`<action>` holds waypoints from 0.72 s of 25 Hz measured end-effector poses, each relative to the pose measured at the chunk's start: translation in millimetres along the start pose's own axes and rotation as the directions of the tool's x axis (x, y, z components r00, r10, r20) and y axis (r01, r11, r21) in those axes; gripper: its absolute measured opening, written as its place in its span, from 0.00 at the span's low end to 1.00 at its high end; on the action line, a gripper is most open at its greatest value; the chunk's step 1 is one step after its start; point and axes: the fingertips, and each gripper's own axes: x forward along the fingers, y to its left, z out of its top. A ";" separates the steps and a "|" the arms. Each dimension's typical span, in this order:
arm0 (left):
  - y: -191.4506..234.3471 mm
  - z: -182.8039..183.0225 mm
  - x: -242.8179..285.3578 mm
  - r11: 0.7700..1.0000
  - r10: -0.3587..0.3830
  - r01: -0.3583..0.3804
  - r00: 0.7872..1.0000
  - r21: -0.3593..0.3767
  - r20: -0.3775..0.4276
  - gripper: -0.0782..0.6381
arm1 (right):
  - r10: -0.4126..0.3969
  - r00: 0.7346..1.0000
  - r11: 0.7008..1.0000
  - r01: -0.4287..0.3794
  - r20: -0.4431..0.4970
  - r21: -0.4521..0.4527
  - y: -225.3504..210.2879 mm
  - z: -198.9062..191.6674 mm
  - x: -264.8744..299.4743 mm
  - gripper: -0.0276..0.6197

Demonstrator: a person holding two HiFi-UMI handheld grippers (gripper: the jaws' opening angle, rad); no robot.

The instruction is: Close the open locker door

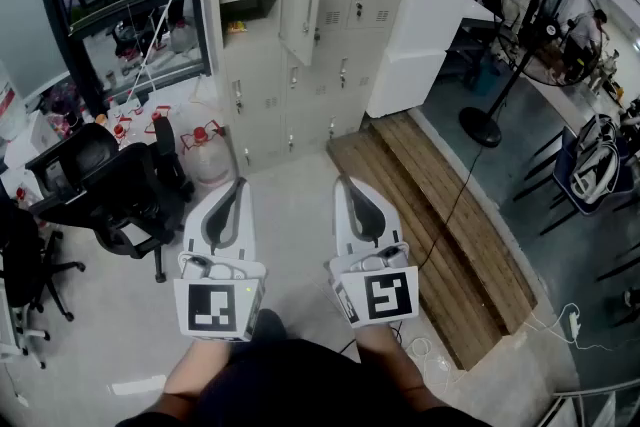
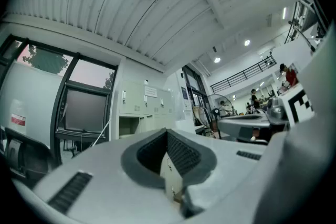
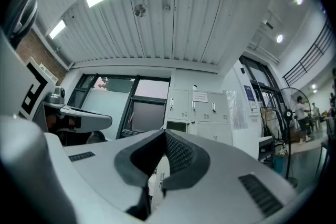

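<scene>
Two grippers: left gripper (image 1: pixel 238 185) and right gripper (image 1: pixel 346 183) had jaws together, empty.
Door: the locker door (image 1: pixel 301 7) hung open, upper row, well ahead.
Risk: a hard shove could have bounced it back open.

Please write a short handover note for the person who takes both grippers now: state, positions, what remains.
Left gripper: shut, empty, held low in front of the body.
Right gripper: shut, empty, beside it.
Locker door: swung open, in the upper part of the locker bank straight ahead; neither gripper is near it.
Done: nothing yet.
Left: walk up and push the door shut.
</scene>
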 end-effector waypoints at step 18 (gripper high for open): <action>61.2 -49.0 138.8 0.997 -0.024 0.024 1.000 -0.079 -0.006 0.11 | 0.011 0.996 0.997 -0.004 -0.092 0.071 -61.9 -74.9 132.8 0.07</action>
